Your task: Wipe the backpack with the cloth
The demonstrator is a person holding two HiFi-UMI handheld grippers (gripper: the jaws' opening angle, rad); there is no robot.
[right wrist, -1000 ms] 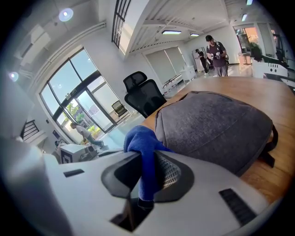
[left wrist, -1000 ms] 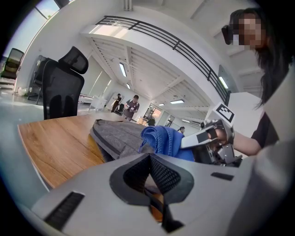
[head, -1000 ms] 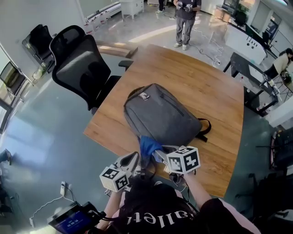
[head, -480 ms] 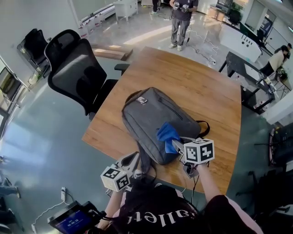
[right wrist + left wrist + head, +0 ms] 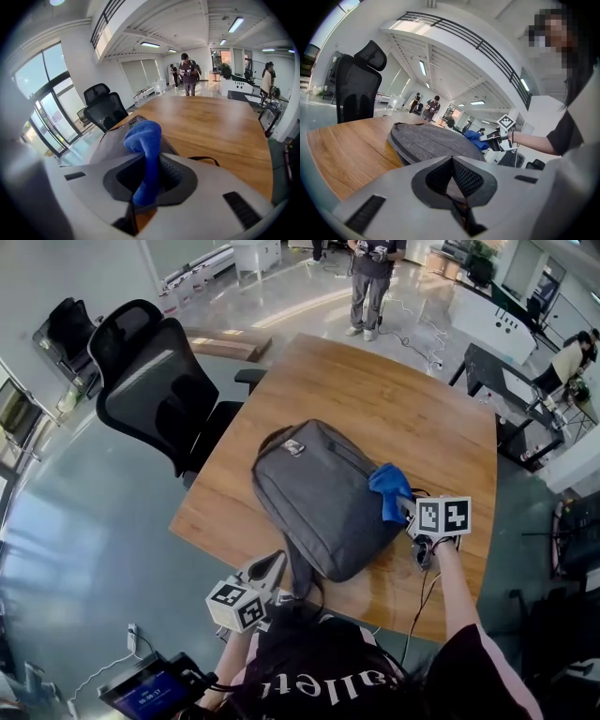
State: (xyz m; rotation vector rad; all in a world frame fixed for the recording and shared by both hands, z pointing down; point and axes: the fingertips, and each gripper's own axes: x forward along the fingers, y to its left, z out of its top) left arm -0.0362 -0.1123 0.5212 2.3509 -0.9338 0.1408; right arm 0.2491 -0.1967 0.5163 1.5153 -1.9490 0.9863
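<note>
The blue cloth (image 5: 390, 488), clamped in the right tool (image 5: 406, 507), has slid to the grey fabric backpack's (image 5: 314, 493) right edge, mid-wipe; a return stroke seems next; left tool (image 5: 274, 565) closed.

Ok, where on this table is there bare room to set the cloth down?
Most room: the far half of the table, bare wood beyond the backpack. A narrower strip runs along the backpack's left, toward the office chair. Crowded: the near edge, with the left hand-held gripper, and the backpack's right, where the right hand-held gripper holds the cloth.
</note>
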